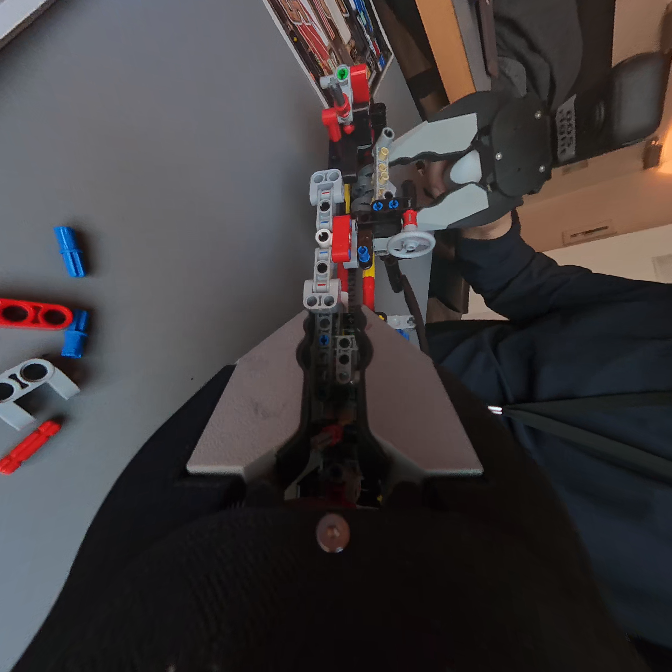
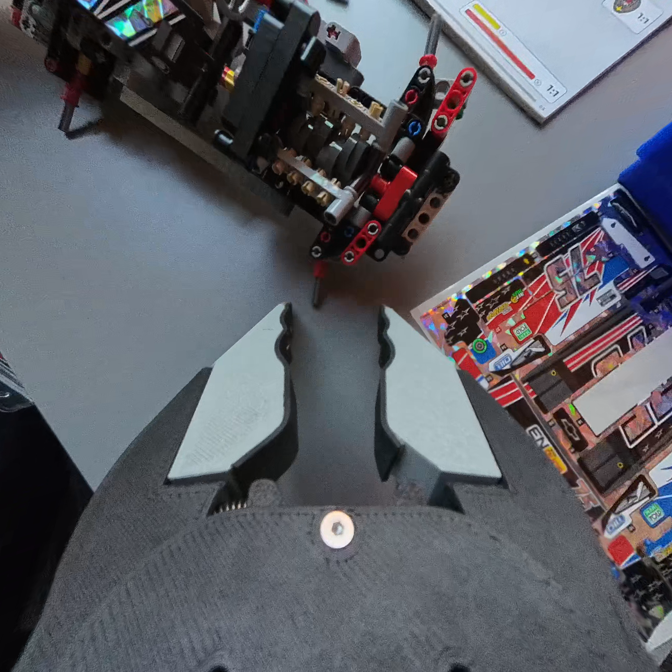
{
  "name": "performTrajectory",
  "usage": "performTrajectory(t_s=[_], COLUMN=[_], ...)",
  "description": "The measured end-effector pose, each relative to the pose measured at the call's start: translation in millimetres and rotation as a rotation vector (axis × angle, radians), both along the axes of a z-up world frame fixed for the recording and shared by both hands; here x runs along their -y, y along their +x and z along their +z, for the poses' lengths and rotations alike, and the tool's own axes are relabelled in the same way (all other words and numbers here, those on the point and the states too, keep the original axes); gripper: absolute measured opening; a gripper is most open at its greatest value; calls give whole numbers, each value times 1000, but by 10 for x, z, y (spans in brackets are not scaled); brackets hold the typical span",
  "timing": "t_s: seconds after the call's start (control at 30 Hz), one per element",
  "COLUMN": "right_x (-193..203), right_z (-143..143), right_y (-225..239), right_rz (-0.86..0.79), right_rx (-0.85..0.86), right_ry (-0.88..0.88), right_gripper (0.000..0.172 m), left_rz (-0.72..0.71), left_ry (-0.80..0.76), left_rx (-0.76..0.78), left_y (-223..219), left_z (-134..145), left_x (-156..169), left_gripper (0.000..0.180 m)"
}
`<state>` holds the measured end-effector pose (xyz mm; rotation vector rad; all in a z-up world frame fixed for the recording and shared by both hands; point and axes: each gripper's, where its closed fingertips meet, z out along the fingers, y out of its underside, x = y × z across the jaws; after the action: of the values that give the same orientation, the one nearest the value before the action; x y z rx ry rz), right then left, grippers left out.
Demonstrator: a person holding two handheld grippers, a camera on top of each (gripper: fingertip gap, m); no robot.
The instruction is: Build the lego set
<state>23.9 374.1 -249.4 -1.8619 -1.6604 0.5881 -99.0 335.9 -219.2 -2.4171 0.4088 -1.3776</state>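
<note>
One long plastic brick-built vehicle chassis in black, grey and red (image 1: 336, 232) sits clamped at its near end in the left tool (image 1: 336, 349), above the grey table (image 1: 163, 145). Right tool (image 2: 334, 327) hovers with fingers apart and bare, just short of the chassis's end; loose red, blue and grey bricks (image 1: 47, 327) lie off to the left.

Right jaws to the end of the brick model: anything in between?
Nothing visible. The right gripper is open and holds nothing, with only bare grey table between it and the brick model. The model's thin dark axle points toward the gap. The sticker sheet lies off to the side.
</note>
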Motion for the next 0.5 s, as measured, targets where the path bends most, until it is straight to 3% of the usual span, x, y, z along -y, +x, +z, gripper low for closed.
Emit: performTrajectory(t_s=[0.33, 0.43, 0.5], right_x=[-5, -65, -136], right_z=[122, 153, 191], right_y=[156, 100, 39], right_rz=[39, 30, 19], right_rx=[-133, -140, -112], right_ry=[-125, -53, 41], right_gripper=[49, 51, 56], left_rz=[243, 342, 296], left_ry=[20, -31, -90], left_rx=[55, 114, 189], left_y=[282, 372, 472], left_z=[35, -9, -5], left_x=[77, 125, 240], left_gripper=[20, 21, 25])
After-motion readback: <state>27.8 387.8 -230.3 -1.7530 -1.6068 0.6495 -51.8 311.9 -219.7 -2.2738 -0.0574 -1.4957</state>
